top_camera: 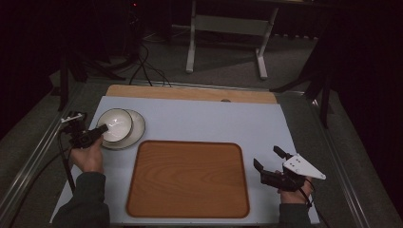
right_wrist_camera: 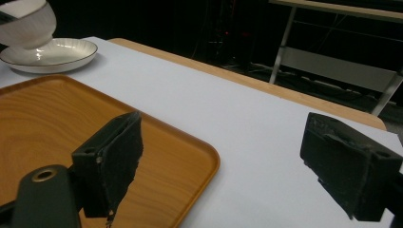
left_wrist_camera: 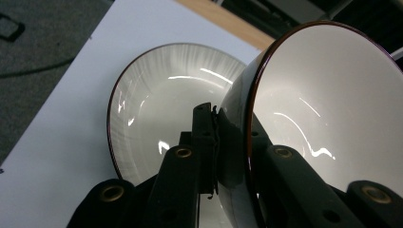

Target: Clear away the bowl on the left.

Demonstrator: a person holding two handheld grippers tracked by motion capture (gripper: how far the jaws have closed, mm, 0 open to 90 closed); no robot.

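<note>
Tray (top_camera: 187, 179) lay on mat (top_camera: 204, 121), near front edge, about centre. Plate (top_camera: 137, 129) sat on mat behind tray's left corner, well left of centre. Bowl (top_camera: 114, 124) was over plate's left part, tilted, left gripper (top_camera: 100, 129) at its rim from left. Right gripper (top_camera: 269, 159) was just right of tray, above mat. Table frame (top_camera: 228, 26) stood on floor beyond far edge.

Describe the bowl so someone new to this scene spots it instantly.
Start at the wooden tray in the middle of the white mat, then look past its far-left corner. There the white bowl is tilted above a shallow white plate, its wall clamped by the left tongs. It is deeper than the plate, with a dark rim.
</note>
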